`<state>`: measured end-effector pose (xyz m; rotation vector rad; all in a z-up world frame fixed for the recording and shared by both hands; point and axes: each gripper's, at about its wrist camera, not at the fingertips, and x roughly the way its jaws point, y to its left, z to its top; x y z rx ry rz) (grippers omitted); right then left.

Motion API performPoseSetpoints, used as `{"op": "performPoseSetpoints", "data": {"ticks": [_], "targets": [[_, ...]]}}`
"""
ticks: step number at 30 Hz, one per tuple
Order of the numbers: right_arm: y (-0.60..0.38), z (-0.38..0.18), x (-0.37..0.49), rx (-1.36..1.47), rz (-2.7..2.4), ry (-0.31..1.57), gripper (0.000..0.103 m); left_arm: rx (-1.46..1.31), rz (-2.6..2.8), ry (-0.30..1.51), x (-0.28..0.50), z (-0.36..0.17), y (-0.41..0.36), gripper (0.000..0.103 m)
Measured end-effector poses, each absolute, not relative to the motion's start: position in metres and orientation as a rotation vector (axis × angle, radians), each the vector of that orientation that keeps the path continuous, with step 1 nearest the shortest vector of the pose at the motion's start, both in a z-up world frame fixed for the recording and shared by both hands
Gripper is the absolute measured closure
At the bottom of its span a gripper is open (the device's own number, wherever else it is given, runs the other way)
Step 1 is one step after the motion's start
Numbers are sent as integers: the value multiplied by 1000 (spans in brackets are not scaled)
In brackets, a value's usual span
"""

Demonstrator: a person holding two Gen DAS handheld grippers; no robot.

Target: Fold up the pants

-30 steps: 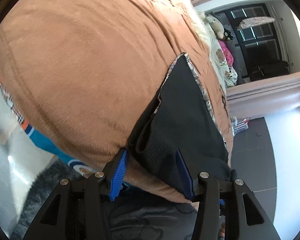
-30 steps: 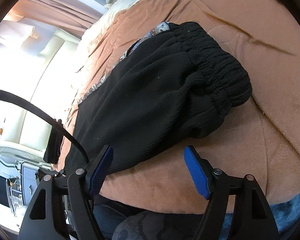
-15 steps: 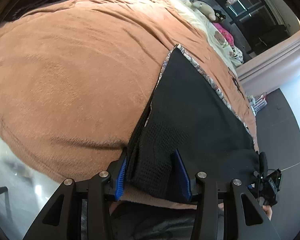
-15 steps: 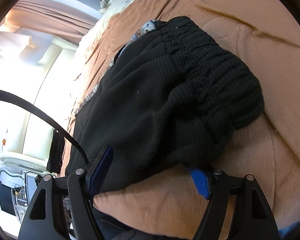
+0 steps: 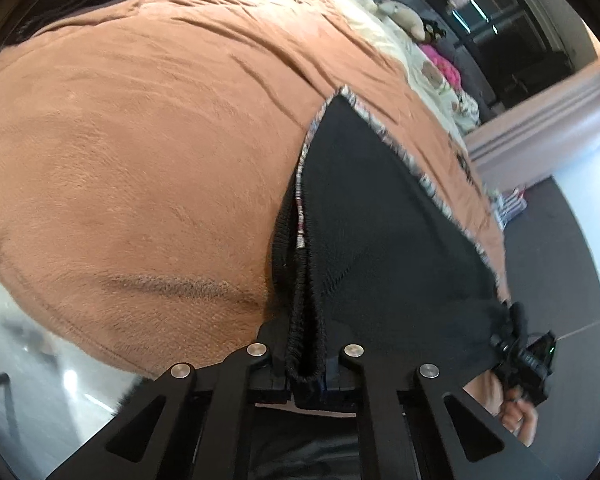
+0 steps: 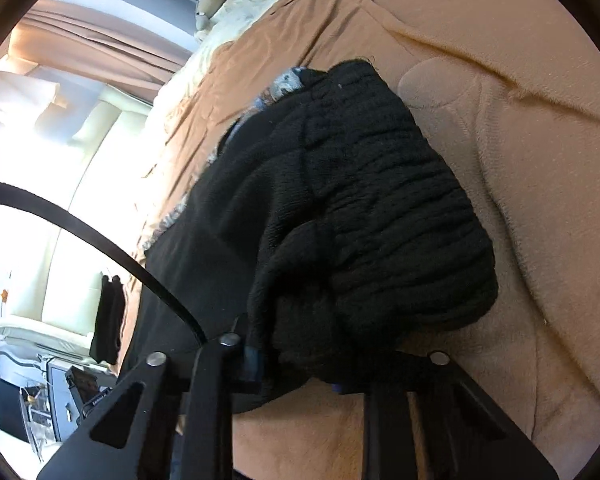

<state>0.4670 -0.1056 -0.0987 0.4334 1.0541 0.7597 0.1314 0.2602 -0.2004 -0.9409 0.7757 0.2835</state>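
Black knit pants (image 5: pixel 380 216) with a patterned lining edge lie on a brown blanket (image 5: pixel 140 140) at the near edge of the bed. My left gripper (image 5: pixel 306 364) is shut on the pants' hem end, the fabric bunched between its fingers. In the right wrist view the elastic waistband end of the pants (image 6: pixel 380 220) is bunched up, and my right gripper (image 6: pixel 300 372) is shut on it; its blue pads are mostly hidden by fabric. The right gripper also shows at the far right of the left wrist view (image 5: pixel 524 360).
The brown blanket (image 6: pixel 520 160) covers the bed. Pale bedding and stuffed toys (image 5: pixel 404 16) lie at the far end. Dark floor (image 5: pixel 560 260) runs along the right side. A cream headboard or sofa (image 6: pixel 80 200) and a black cable (image 6: pixel 80 224) show at left.
Both grippers have moved in and closed on the pants: the left on the hem end, the right on the waistband, which has bunched up and lifted slightly.
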Motion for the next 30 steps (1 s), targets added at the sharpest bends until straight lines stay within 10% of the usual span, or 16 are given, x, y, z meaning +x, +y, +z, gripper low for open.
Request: {"op": "performPoseSetpoints", "data": {"ticks": [12, 21, 30], "targets": [[-103, -85, 430, 378, 804, 1082, 91, -980, 296, 762, 117, -178, 278, 95], [-129, -83, 418, 290, 674, 1072, 31, -923, 388, 858, 115, -176, 302, 70], [-157, -46, 419, 245, 608, 964, 31, -784, 358, 871, 173, -148, 325, 70]]}}
